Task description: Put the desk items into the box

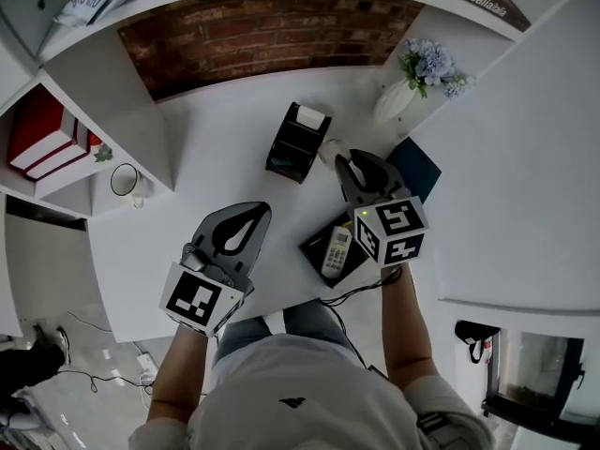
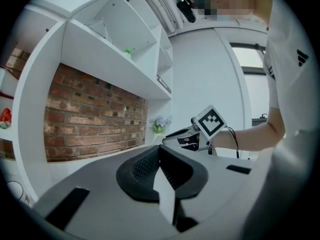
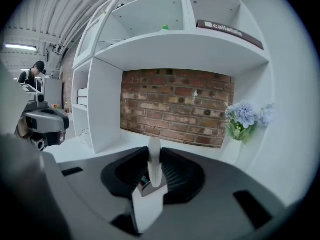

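A black box (image 1: pixel 296 145) stands on the white desk (image 1: pixel 216 172), with a white item (image 1: pixel 309 117) at its far end. My right gripper (image 1: pixel 343 159) hovers just right of the box, shut on a small slim white item (image 3: pixel 154 165) that stands upright between its pads. Its pale end (image 1: pixel 329 150) shows beside the box. A white remote control (image 1: pixel 336 251) lies on a black pad (image 1: pixel 317 245) under the right gripper's body. My left gripper (image 1: pixel 255 212) hangs over the desk's near edge, jaws shut and empty (image 2: pixel 161 156).
A dark teal notebook (image 1: pixel 419 169) lies right of the right gripper. A white vase of pale flowers (image 1: pixel 412 81) stands at the back right. A mug (image 1: pixel 127 182) and red books (image 1: pixel 42 137) sit in the shelf unit at left. A brick wall (image 1: pixel 262 31) backs the desk.
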Tool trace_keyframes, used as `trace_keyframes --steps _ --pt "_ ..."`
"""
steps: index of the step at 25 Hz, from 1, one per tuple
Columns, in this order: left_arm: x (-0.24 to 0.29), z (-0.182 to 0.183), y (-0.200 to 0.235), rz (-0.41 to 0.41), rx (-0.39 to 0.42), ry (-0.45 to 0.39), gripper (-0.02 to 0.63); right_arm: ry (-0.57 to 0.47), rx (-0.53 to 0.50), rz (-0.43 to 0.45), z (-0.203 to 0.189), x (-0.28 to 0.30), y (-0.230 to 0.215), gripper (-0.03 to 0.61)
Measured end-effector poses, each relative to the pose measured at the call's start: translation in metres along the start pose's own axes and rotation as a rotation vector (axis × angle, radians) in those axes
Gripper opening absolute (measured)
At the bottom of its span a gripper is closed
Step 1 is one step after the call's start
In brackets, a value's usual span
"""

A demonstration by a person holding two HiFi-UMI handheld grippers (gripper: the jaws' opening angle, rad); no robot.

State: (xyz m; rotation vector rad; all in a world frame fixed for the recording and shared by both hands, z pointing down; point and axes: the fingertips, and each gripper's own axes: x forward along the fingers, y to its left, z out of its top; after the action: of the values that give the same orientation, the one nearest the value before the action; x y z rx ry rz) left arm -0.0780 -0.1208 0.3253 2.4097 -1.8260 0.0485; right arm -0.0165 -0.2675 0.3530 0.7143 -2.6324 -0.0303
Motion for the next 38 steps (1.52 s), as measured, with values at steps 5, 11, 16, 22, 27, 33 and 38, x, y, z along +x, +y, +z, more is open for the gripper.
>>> trace_keyframes --steps 5,11,16,22,27,33,38 --pt "0.005 0.003 -0.019 -0.102 0.014 -0.007 0.012 0.004 0.049 -0.085 -0.014 -0.033 -0.005 0.094" --pt "0.015 0.001 -0.047 -0.224 0.040 -0.003 0.012 0.007 0.107 -0.188 -0.033 -0.076 -0.015 0.094" --pt "0.022 0.001 -0.071 -0.308 0.054 0.003 0.012 0.007 0.145 -0.254 -0.047 -0.105 -0.021 0.094" --pt "0.026 -0.001 -0.093 -0.385 0.063 0.008 0.012 0.017 0.175 -0.297 -0.065 -0.129 -0.017 0.094" --pt "0.025 -0.008 -0.107 -0.427 0.070 0.030 0.012 0.054 0.228 -0.311 -0.095 -0.138 -0.006 0.094" --pt "0.025 -0.012 -0.116 -0.442 0.071 0.044 0.012 0.096 0.260 -0.320 -0.125 -0.141 0.001 0.094" --pt "0.027 -0.014 -0.117 -0.441 0.074 0.052 0.012 0.125 0.279 -0.330 -0.153 -0.137 0.004 0.094"
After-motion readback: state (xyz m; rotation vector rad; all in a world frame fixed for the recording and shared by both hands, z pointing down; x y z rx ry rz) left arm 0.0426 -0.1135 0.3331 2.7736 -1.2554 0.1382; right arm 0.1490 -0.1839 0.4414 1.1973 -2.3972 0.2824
